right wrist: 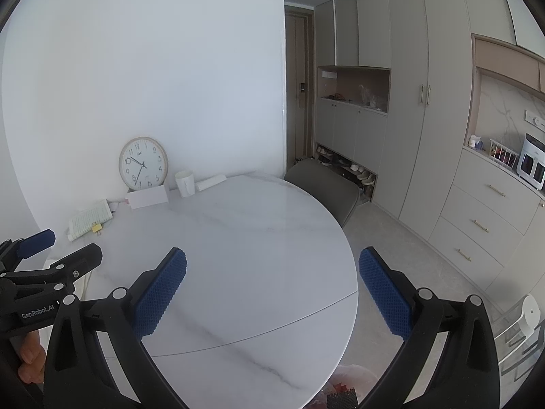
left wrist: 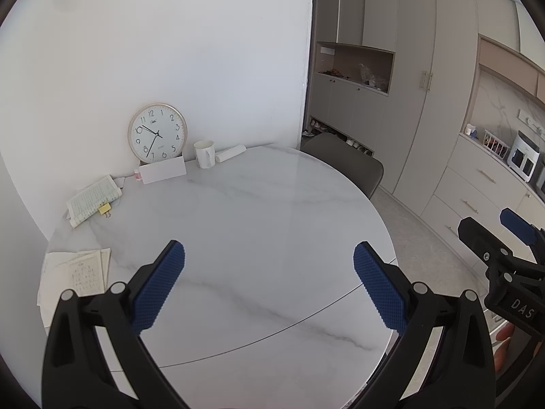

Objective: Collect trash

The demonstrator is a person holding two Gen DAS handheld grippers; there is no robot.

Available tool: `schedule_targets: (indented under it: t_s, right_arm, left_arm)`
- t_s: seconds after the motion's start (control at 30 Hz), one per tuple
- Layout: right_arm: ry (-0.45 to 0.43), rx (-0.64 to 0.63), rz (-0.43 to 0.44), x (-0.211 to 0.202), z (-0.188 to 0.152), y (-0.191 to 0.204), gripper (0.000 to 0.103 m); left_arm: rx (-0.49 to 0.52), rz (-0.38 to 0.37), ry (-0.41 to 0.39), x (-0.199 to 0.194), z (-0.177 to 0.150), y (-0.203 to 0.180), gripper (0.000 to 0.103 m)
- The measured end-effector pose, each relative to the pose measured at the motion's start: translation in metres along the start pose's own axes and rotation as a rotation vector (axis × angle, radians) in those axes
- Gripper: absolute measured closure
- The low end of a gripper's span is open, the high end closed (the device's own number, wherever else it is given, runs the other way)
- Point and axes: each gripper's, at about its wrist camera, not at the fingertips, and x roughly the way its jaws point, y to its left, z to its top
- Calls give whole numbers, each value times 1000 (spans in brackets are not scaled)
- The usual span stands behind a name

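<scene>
While both tools hang over the round marble table [left wrist: 272,211], nothing is held. At the lower left of the left view lie loose paper sheets [left wrist: 76,274]; they look thin and floppy, so pinching an edge seems best. The left gripper [left wrist: 269,281] is spread wide. Near the top middle, a white cup [left wrist: 204,153] and a paper roll [left wrist: 230,153] look light and squashy. The right gripper [right wrist: 272,286] is wide apart too.

I see soft, even daylight, no hard shadows. Faint sheen on marble table [left wrist: 259,225]. White wall [left wrist: 153,51] looks hazy w/ a lens smudge top left. Heavy fisheye bending, dark vignette at corners; centre sharp.
</scene>
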Motion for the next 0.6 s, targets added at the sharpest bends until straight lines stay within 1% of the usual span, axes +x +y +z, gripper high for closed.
schedule_targets:
  t_s: [0.27,0.6]
  right_arm:
    - [3,4,1,0,-1,-3,2]
    - [3,1,0,1,-2,-2,2]
  left_arm:
    - [-21,4,10,4,-2,0,8]
    - [-17,-11,33,9,-2,0,8]
